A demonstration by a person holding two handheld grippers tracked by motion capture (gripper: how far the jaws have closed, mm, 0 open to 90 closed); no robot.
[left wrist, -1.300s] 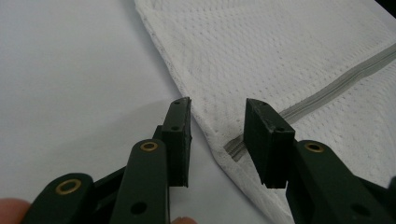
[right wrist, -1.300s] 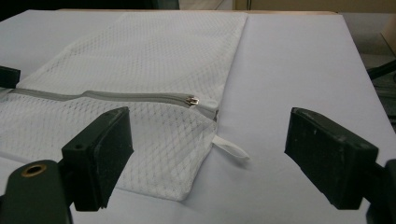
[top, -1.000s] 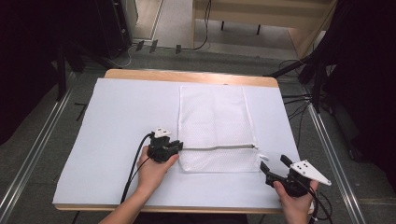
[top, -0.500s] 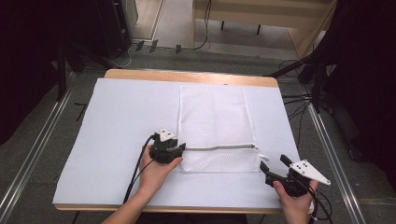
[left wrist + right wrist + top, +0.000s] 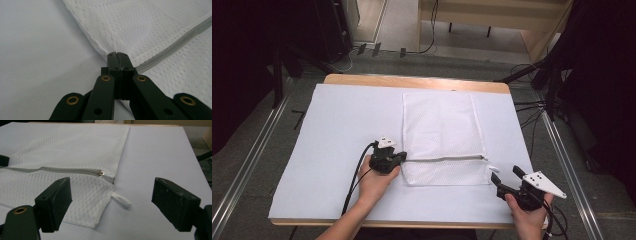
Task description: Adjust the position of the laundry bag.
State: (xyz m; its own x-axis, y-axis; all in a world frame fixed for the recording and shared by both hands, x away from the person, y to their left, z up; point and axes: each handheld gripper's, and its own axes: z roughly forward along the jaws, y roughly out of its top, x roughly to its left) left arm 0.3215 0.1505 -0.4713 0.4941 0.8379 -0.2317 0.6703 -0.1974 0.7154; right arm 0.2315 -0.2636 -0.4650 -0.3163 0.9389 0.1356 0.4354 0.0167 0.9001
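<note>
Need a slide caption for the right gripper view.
Open right tool faces the mesh bag's zipper pull and white loop tab.

Bright, even overhead light; dark, soft-focus surroundings.

**Colours and patterns**

Mesh laundry bag [image 5: 439, 130]: white, diamond-net weave. Zipper [image 5: 62, 170]: grey tape, silver metal pull. Hanging loop [image 5: 121, 198]: white. Table cover [image 5: 337, 125]: plain pale lavender-white. Table edge [image 5: 412, 82]: light wood. Left gripper [image 5: 117, 56] and right gripper [image 5: 110, 202]: black, brass rivets.
</note>
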